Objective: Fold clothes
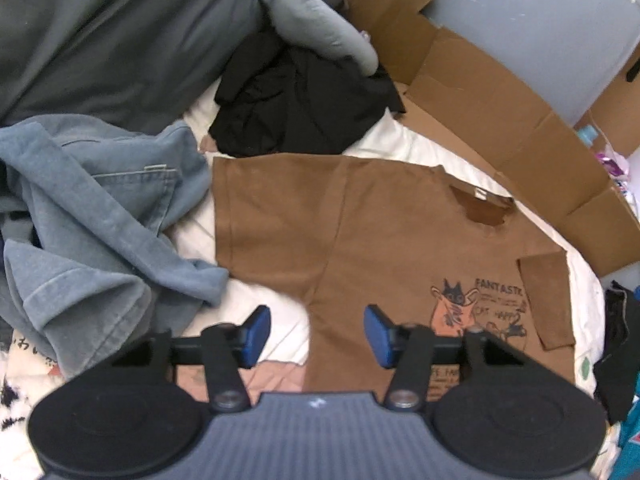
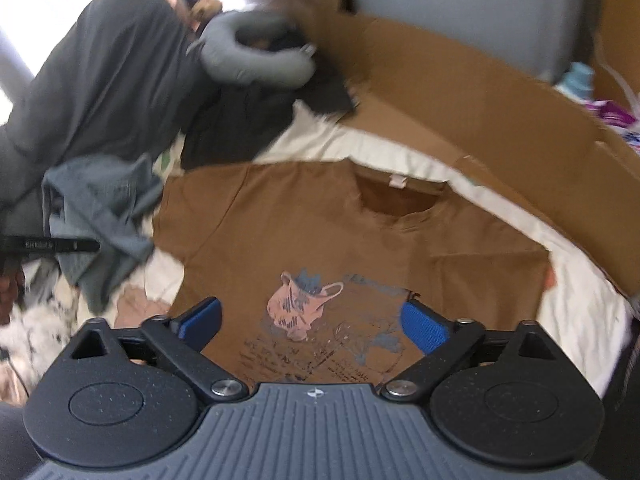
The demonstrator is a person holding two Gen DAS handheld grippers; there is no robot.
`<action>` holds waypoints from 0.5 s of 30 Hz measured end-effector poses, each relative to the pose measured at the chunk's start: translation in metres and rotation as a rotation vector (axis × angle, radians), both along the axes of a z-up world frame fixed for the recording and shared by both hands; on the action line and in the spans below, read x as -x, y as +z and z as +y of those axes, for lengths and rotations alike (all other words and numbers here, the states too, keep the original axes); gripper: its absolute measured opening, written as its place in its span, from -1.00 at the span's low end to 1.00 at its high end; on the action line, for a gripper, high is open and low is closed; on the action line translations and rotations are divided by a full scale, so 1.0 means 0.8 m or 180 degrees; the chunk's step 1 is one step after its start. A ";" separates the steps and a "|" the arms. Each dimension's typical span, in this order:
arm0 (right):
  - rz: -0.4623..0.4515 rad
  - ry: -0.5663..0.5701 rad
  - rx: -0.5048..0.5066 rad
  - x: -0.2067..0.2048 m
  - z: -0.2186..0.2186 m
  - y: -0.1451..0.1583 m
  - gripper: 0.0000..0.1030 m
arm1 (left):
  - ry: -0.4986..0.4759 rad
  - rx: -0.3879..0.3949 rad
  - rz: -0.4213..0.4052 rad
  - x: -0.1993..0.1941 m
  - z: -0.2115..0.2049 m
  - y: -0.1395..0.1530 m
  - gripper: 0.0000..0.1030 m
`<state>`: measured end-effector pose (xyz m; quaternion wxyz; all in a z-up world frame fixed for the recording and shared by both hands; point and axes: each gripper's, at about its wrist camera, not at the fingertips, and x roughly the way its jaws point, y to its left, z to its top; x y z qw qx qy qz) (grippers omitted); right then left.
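Observation:
A brown T-shirt (image 1: 400, 240) with a cat print lies flat on white bedding (image 1: 256, 300), neck opening toward the far right, and one sleeve (image 1: 544, 300) is folded in over the body. My left gripper (image 1: 318, 332) hovers open over the shirt's near side edge below the other sleeve. The cloth edge runs between the blue pads (image 1: 258, 334), and neither pad presses on it. In the right wrist view the same shirt (image 2: 320, 232) fills the middle. My right gripper (image 2: 312, 326) stands wide open above the print, with nothing gripped.
A crumpled blue denim garment (image 1: 92, 220) lies left of the shirt. A black garment (image 1: 296, 108) and a grey neck pillow (image 1: 316, 20) sit behind it. Flattened cardboard (image 1: 500, 120) borders the far right. A large grey cushion (image 1: 112, 32) fills the back left.

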<state>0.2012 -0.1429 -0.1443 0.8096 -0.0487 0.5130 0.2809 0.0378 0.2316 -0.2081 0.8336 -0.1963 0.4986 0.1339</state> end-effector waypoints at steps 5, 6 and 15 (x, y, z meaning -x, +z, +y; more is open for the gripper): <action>0.0078 0.0193 -0.0072 -0.019 0.017 -0.038 0.62 | 0.0033 -0.0053 -0.0026 -0.007 0.012 -0.022 0.00; 0.0073 0.0236 -0.0107 -0.021 0.021 -0.046 0.62 | 0.0018 -0.0073 -0.0048 -0.008 0.014 -0.028 -0.02; -0.0048 0.0308 -0.0204 -0.023 0.062 -0.121 0.54 | 0.0196 -0.0073 -0.0239 -0.020 0.036 -0.097 -0.50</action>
